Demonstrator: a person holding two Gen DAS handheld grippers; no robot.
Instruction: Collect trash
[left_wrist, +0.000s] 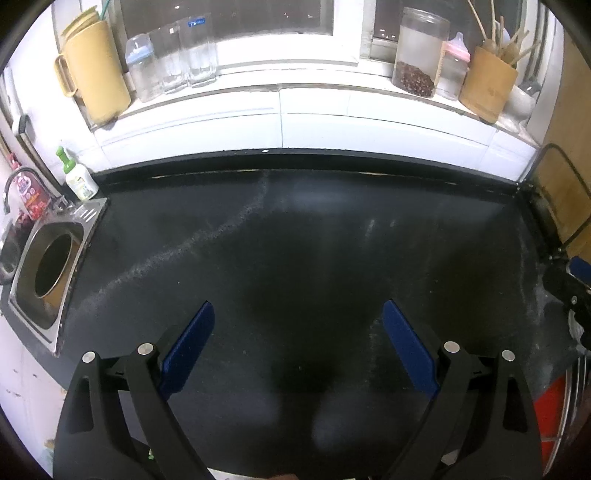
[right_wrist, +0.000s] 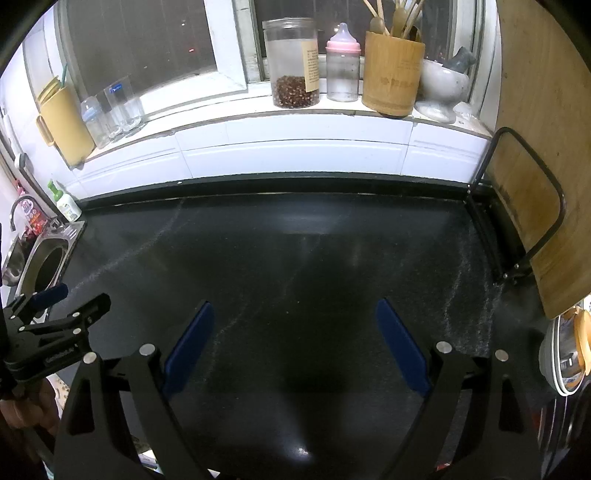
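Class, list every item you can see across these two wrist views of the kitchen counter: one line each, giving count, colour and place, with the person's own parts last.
countertop: one, black, bare of trash, below the sill
sink: one, steel, far left
soap bottle: one, white with green cap, beside the sink
pitcher: one, yellow, left on the sill
drinking glasses: two, clear, beside the pitcher
baby bottles: two, one pink-collared, one blue-collared, on the sill
jar: one, clear, dark contents, mid-sill
utensil holder: one, bamboo, right on the sill
mortar: one, grey-white, far right on the sill
cutting board: one, wooden, upright in a rack, right
left gripper: one, black with blue pads, open
right gripper: one, same colours, open
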